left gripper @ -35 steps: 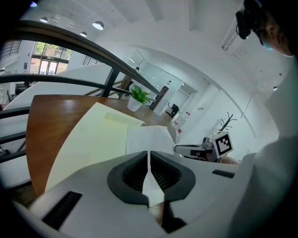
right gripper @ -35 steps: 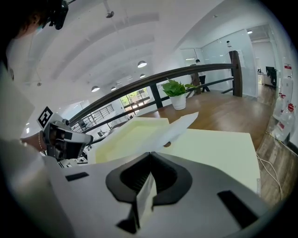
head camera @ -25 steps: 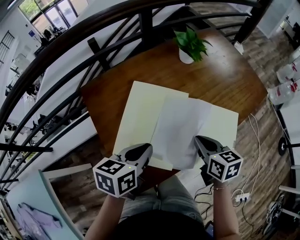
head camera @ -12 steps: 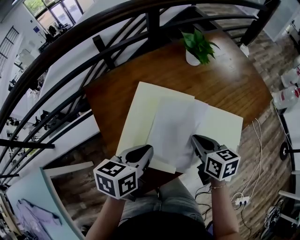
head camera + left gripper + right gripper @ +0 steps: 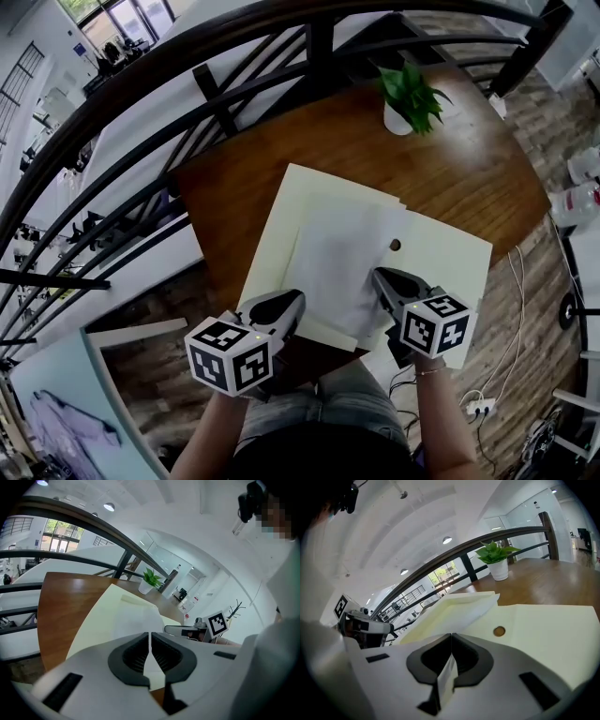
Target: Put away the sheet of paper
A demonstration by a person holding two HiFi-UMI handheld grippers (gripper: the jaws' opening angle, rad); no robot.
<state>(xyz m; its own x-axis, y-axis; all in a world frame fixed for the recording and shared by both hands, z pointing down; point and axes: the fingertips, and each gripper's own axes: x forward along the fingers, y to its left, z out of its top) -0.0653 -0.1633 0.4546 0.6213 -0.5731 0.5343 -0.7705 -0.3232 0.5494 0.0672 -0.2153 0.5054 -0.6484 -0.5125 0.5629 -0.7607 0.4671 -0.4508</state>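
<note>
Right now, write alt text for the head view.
The right gripper pinches a white sheet of paper at a cream folder, whose near edge the left gripper pinches, on a brown table. A potted plant stands beyond.

table (image 5: 469,159): brown wood | railing (image 5: 208,89): dark, curved | floor (image 5: 534,309): seemingly wood planks | windows (image 5: 103,23): top-left

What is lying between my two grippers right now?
The white sheet of paper, lying on the cream folder, fills the stretch between the left gripper and the right gripper. The head view shows this.
</note>
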